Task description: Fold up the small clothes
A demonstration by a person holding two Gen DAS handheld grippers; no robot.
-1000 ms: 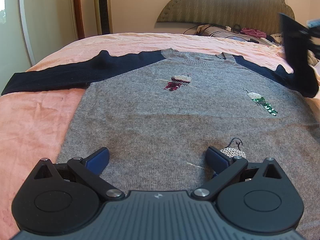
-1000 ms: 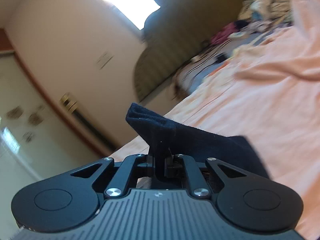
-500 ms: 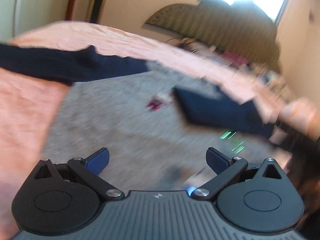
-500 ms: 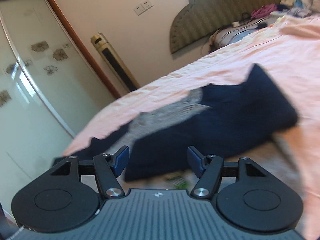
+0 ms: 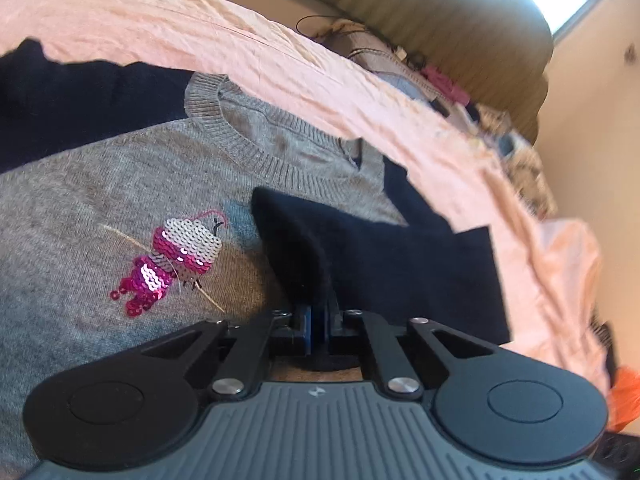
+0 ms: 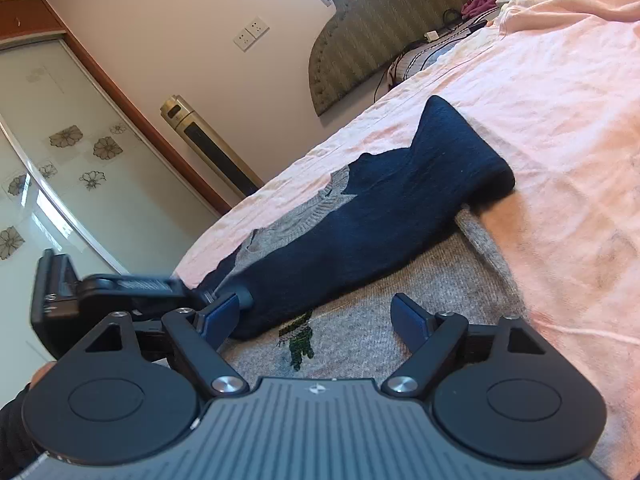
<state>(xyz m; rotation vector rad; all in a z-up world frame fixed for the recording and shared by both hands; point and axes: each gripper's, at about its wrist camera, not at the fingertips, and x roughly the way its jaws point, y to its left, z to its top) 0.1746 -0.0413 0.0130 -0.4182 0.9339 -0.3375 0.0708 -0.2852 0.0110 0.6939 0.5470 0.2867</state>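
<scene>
The grey sweater (image 5: 100, 208) lies flat on the pink bed (image 6: 560, 92), collar (image 5: 248, 148) toward the headboard (image 6: 372, 32). One navy sleeve (image 6: 384, 216) is folded across the chest, its long axis running crosswise over the body, cuff near the sequin bird (image 5: 176, 264). The left gripper (image 5: 318, 326) has its jaws pinched together on that cuff. The right gripper (image 6: 318, 320) hovers with jaws wide apart, holding nothing, the sleeve lying just beyond its fingertips.

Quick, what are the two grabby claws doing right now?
Left gripper: shut on the navy sleeve.
Right gripper: open, holding nothing, above the grey sweater.
</scene>
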